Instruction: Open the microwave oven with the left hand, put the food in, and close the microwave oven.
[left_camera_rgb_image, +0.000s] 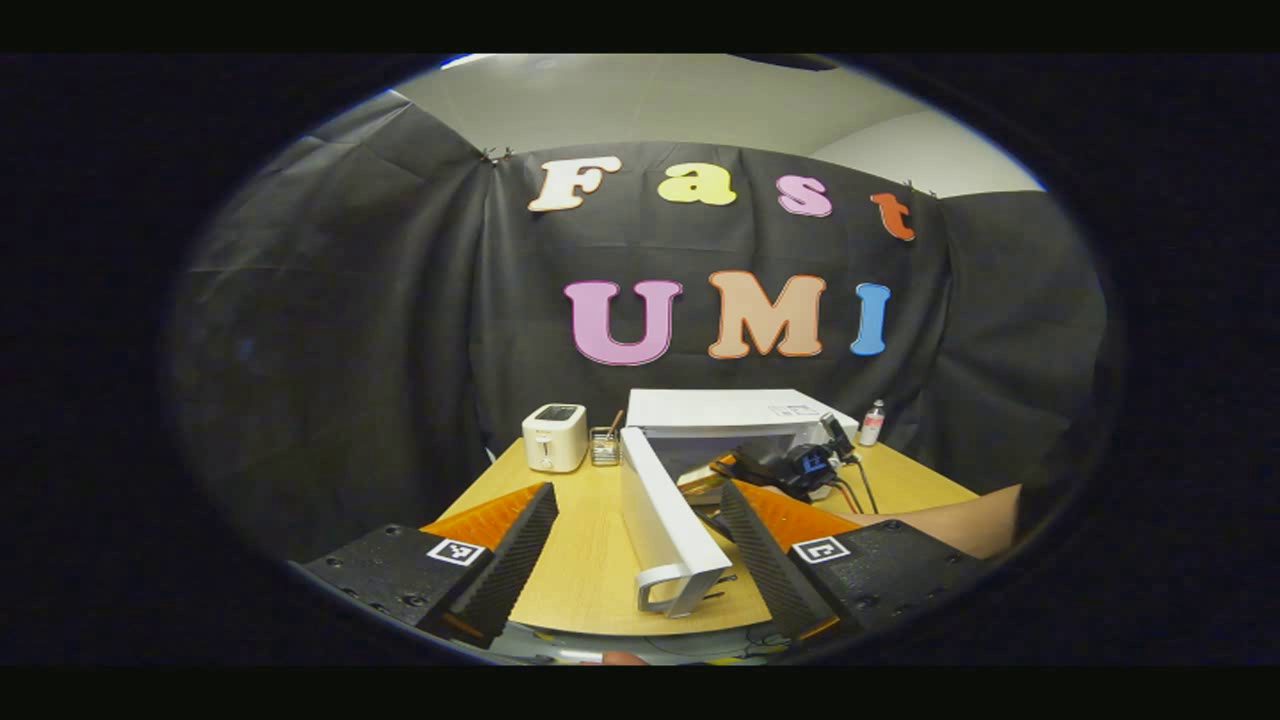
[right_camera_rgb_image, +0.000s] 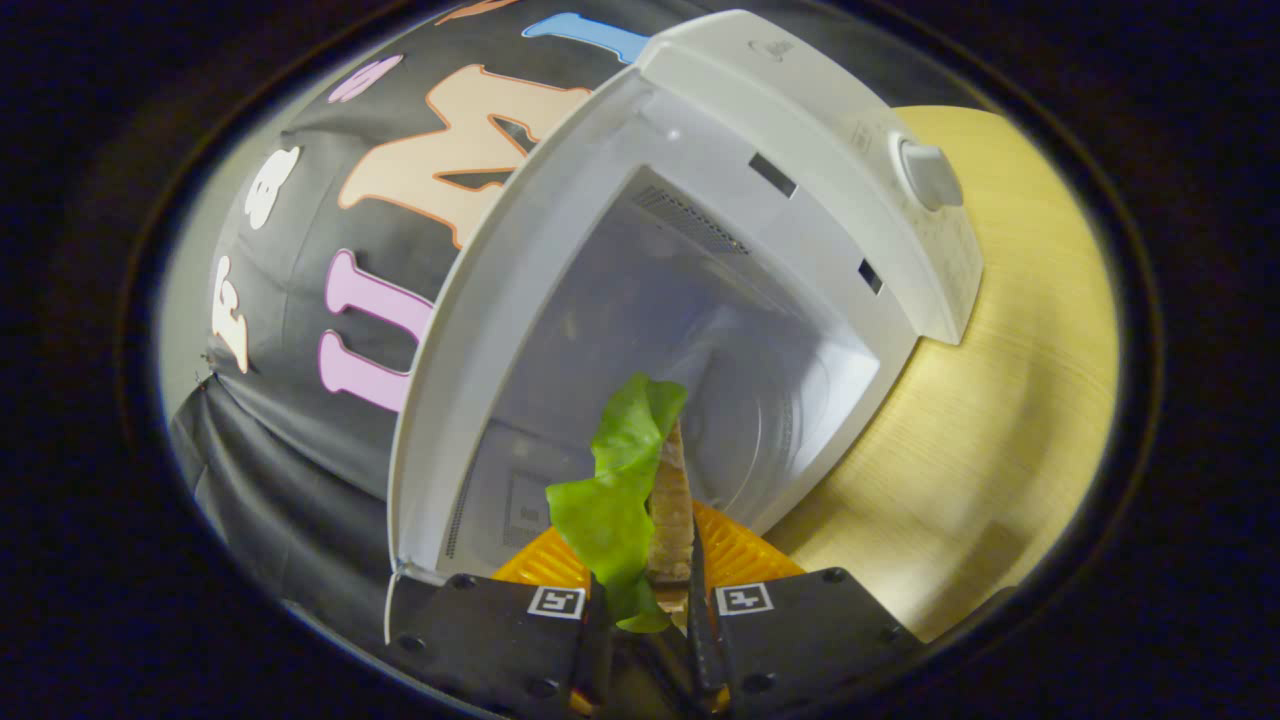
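The food, a thin sandwich slice with a ruffled green lettuce leaf (right_camera_rgb_image: 615, 480), is pinched upright between the fingers of my right gripper (right_camera_rgb_image: 655, 600), which are closed onto it from both sides. It sits at six o'clock in the right gripper view, just at the mouth of the white box-shaped microwave oven (right_camera_rgb_image: 800, 130), whose bare cavity opens toward twelve.

In the left gripper view, the oven's white door (left_camera_rgb_image: 655, 500) stands swung wide, its handle at six o'clock. My left gripper (left_camera_rgb_image: 635, 545) hangs spread wide on either side of that door, gripping nothing. A small white toaster (left_camera_rgb_image: 555, 437) stands at ten o'clock on the light wooden table (left_camera_rgb_image: 580, 560).

I judge this the loading step: next I must carry the food deeper in, set it down, and let go.
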